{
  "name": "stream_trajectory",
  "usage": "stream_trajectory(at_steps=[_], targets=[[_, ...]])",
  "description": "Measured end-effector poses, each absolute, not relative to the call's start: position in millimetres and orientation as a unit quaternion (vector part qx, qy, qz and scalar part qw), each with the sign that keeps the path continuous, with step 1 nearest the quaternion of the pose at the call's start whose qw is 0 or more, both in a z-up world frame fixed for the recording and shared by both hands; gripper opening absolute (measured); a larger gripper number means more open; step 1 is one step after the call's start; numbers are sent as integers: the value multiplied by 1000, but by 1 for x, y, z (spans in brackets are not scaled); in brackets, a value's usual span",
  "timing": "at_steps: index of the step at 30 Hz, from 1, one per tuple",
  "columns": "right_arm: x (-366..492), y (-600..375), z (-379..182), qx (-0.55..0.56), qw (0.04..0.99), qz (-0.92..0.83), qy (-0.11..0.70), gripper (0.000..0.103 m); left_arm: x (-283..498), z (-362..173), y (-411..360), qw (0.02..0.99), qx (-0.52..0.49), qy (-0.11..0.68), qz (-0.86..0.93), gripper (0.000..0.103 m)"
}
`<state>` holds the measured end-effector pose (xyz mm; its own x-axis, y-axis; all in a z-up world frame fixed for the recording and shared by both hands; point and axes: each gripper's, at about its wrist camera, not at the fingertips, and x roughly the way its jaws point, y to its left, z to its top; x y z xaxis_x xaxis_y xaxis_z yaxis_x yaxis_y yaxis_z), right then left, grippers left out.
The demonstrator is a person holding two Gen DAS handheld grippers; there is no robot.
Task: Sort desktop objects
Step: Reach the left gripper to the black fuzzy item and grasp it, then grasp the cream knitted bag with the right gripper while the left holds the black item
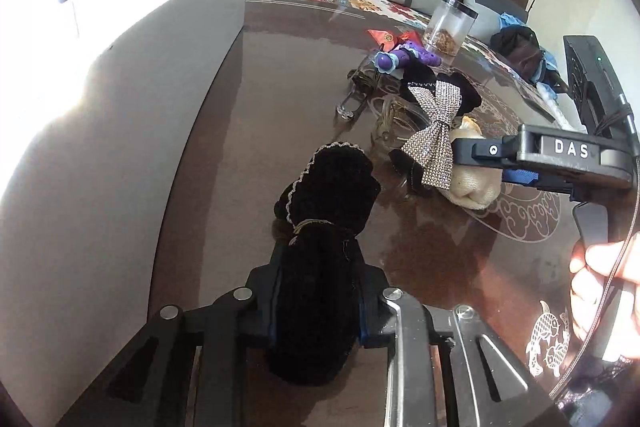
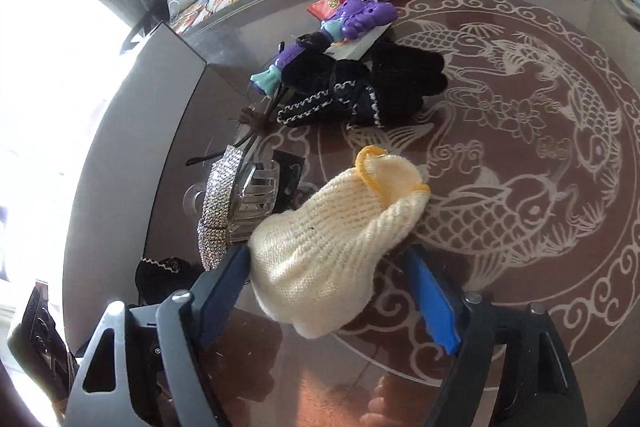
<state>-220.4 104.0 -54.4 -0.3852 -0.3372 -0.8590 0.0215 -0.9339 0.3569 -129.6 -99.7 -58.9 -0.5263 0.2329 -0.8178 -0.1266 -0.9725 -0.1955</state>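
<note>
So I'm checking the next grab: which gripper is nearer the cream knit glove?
Right. The right gripper straddles the cream knit glove; the left gripper sits apart, shut on a black glove.

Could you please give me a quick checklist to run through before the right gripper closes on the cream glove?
1. Cream glove between the right gripper pads: ok.
2. Pads pressing on it: not ok, gap visible.
3. Rhinestone bow clear of the jaws: cannot tell, it lies close beside.
4. Left gripper shut on the black glove: ok.
5. Grey box open to receive: cannot tell.
</note>
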Motion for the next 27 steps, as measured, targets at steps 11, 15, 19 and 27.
stream_trajectory(at_steps=[11,15,19,27], targets=[[-154,132,-48,581,138,-802,-19,57,-126,-59,-97,111,-479,-54,869,26],[-175,154,-45,558,108,-798,-201,57,-125,-60,-99,108,-478,-67,869,26],[-206,131,-49,536,93,-798,-260,57,-123,-59,-97,111,-475,-49,871,27],[-218,83,-49,563,138,-804,-132,50,-125,-58,-98,119,-478,-50,869,27]])
